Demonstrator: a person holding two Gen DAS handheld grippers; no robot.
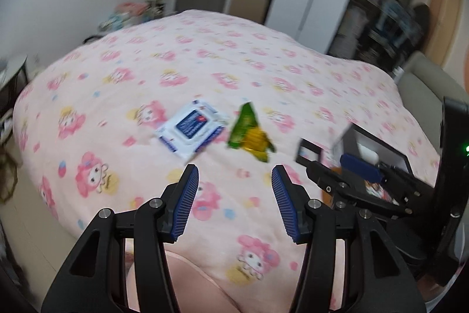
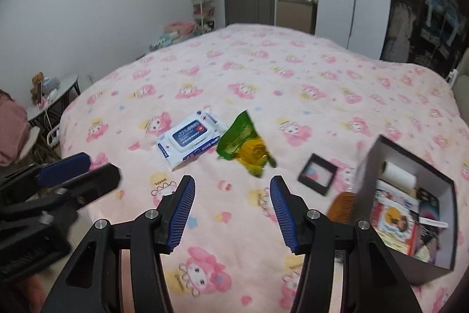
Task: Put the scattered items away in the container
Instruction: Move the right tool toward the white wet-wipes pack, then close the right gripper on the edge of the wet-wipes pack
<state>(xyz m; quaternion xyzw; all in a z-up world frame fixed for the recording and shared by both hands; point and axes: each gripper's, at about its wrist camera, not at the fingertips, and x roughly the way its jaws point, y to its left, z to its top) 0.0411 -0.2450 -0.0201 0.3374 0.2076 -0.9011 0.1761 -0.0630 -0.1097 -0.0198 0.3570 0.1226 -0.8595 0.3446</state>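
Note:
A white and blue wet-wipe pack (image 1: 193, 129) (image 2: 192, 138) and a green and yellow snack bag (image 1: 250, 134) (image 2: 244, 147) lie side by side on the pink bed. A small black square frame (image 2: 318, 173) (image 1: 309, 153) and a brown comb (image 2: 343, 207) lie beside the dark open box (image 2: 370, 166) (image 1: 404, 157), which holds a white roll and booklets. My left gripper (image 1: 234, 189) is open and empty, short of the wipes and bag. My right gripper (image 2: 233, 195) is open and empty, short of the bag. Each gripper shows in the other's view: the left one (image 2: 79, 169), the right one (image 1: 337, 169).
The bed with its pink cartoon blanket (image 2: 293, 72) fills both views. A small grey side table (image 2: 55, 99) stands at the bed's left. A shelf, a door and wardrobes stand behind the bed.

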